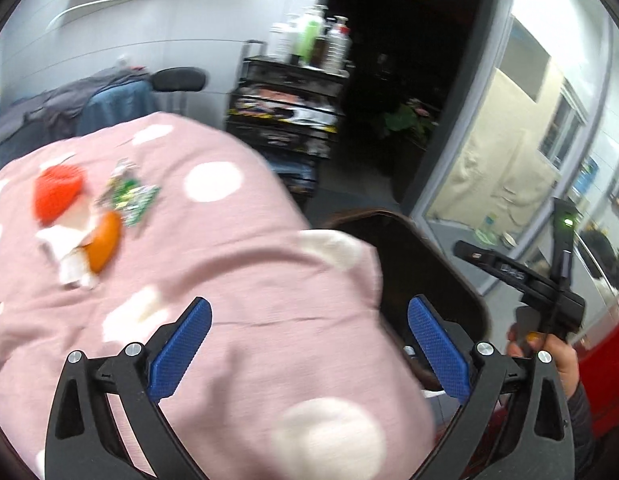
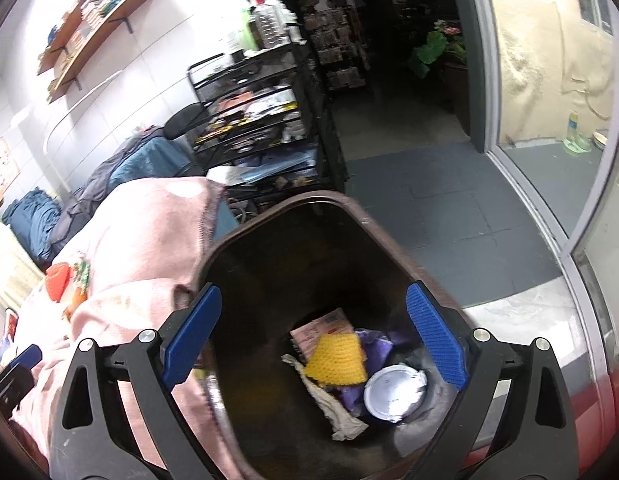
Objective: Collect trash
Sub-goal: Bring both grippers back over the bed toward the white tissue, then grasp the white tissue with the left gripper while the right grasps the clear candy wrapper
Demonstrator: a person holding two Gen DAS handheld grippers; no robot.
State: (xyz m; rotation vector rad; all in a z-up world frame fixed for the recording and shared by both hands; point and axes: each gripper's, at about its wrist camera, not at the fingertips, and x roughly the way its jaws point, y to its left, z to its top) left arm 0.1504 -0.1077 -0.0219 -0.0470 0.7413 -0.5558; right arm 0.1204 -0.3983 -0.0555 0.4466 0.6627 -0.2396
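Hovering spread and empty over the bin, the right tongs looked done with a drop. Left tongs, also spread, faced the remaining trash on the pink-covered tabletop; reaching there seemed next.

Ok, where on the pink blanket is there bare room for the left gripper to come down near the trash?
Bare pink blanket lies right of the trash pile, between it and the bin, and also in front of the open left gripper. The crowded patch is upper left: red mesh, green wrapper, orange piece and white paper are bunched together.
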